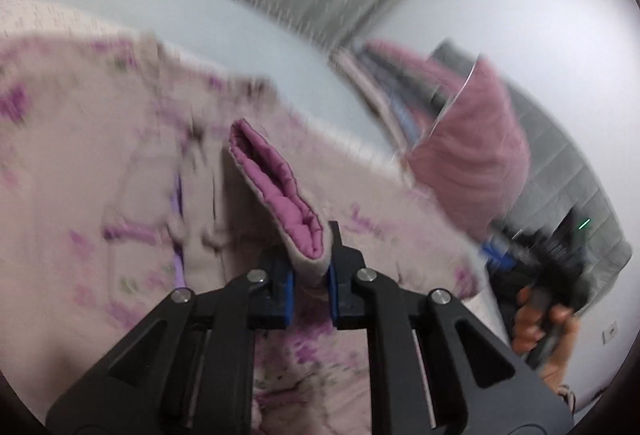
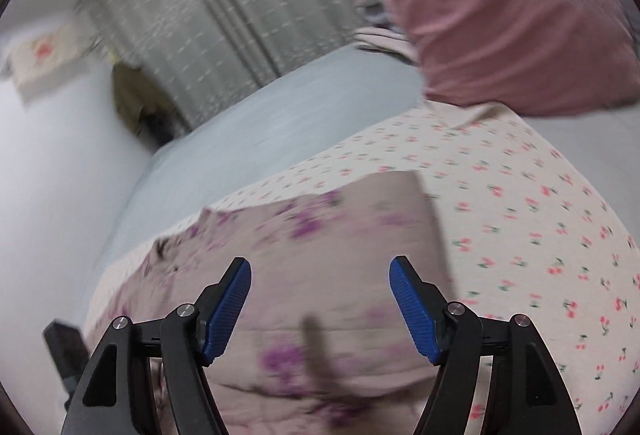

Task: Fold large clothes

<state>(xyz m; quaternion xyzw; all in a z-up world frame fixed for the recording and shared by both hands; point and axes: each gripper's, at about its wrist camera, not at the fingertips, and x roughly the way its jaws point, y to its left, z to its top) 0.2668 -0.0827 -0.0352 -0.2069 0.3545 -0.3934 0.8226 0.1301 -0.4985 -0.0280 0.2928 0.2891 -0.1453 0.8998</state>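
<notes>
L gripper (image 1: 311, 281) clenched on a folded edge of the floral padded garment (image 1: 120, 175), purple lining showing at the pinch. R gripper (image 2: 320, 309) released, pads apart, nothing btwn them, hovering over same garment (image 2: 320, 235). Garment lies spread on cherry-print sheet (image 2: 540, 215) on bed; pink pillow (image 2: 500, 15) nearby.

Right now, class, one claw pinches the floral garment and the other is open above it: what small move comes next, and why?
Probably lower the open right claw onto the floral garment and close. The left claw already pinches a fold showing mauve lining, so a second grip would let both lift it.
</notes>
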